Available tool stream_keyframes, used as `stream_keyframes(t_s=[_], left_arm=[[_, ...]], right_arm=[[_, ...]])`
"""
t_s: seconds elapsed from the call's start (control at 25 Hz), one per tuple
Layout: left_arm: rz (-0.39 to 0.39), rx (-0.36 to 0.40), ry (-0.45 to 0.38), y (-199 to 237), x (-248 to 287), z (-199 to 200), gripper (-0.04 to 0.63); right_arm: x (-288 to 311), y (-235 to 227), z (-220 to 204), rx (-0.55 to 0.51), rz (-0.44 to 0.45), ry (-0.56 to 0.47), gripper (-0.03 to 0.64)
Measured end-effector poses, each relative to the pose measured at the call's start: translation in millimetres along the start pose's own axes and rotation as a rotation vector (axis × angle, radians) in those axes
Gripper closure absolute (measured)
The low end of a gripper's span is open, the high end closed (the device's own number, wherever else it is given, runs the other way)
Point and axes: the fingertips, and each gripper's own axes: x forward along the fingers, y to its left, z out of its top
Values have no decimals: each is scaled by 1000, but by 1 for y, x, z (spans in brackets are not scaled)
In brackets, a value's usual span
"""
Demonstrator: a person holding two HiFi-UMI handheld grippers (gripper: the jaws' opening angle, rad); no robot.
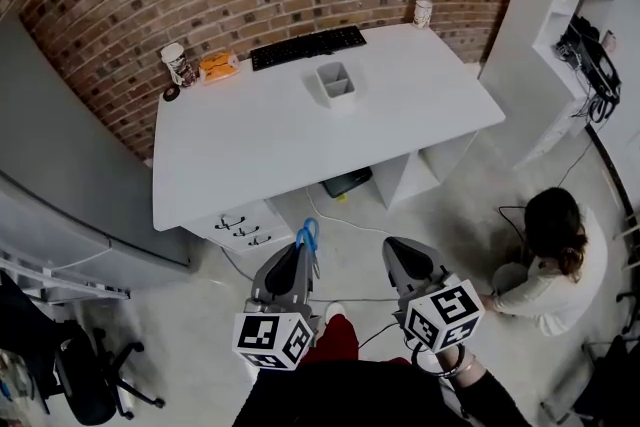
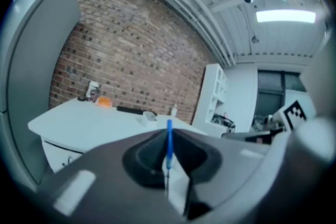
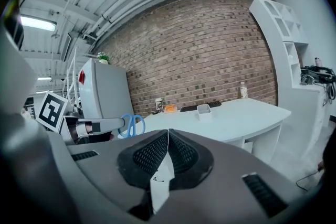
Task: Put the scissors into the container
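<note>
The container [image 1: 335, 82] is standing on the desk [image 1: 300, 145], toward its rear middle, with the keyboard [image 1: 307, 46] lying just behind it. The cup [image 1: 177, 63] is standing at the rear left corner and the bottle [image 1: 423, 9] at the rear right. The left gripper [image 1: 300, 260], clamping the scissors [image 1: 307, 237], is hovering before the desk, beside the right gripper [image 1: 400, 255].

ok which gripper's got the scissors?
The left gripper: its fingers are shut on the blue-handled scissors. The right gripper is shut on nothing.
</note>
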Motion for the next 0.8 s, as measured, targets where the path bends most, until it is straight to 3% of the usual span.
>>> stream_keyframes(t_s=[0.52, 0.68, 0.8], left_arm=[[-33, -13, 1, 53, 44, 19, 568], [-41, -13, 2, 67, 53, 24, 568], [-43, -18, -2, 77, 58, 28, 568]], right_arm=[[73, 2, 22, -5, -14, -1, 607], [88, 8, 27, 7, -21, 40, 607], [99, 5, 27, -2, -21, 10, 607]])
